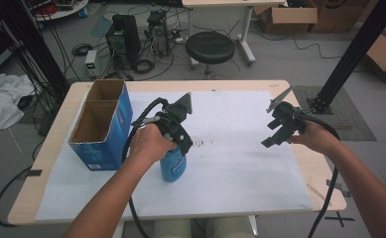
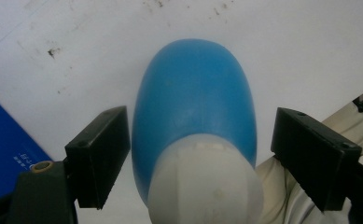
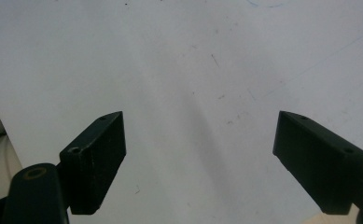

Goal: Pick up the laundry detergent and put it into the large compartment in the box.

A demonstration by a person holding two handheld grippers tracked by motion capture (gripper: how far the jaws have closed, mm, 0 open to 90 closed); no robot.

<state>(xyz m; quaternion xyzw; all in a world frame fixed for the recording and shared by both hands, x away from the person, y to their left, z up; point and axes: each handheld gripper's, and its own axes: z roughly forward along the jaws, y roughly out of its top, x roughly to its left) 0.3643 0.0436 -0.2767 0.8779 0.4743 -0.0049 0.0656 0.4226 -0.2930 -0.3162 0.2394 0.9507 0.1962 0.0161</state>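
Much bare white tabletop point(image 1: 240, 163) is lying open rightward. Left gripper point(image 2: 200, 156) is straddling the upright blue plastic bottle point(image 2: 193, 107) beside the blue cardboard box point(image 1: 103, 126), jaws spread, apparently not clamping; right gripper point(image 3: 200, 161) is hovering released, holding nothing.

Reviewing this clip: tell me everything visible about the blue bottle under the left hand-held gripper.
The blue bottle looks like smooth plastic, with a rounded body and a white cap at the end nearest the camera in the left gripper view. In the high view it stands upright on the white sheet, just right of the blue cardboard box, with pale print on its side. The left hand-held gripper straddles it from above: one black jaw sits against or very near its side, the other stands clear, so it is not clamped.
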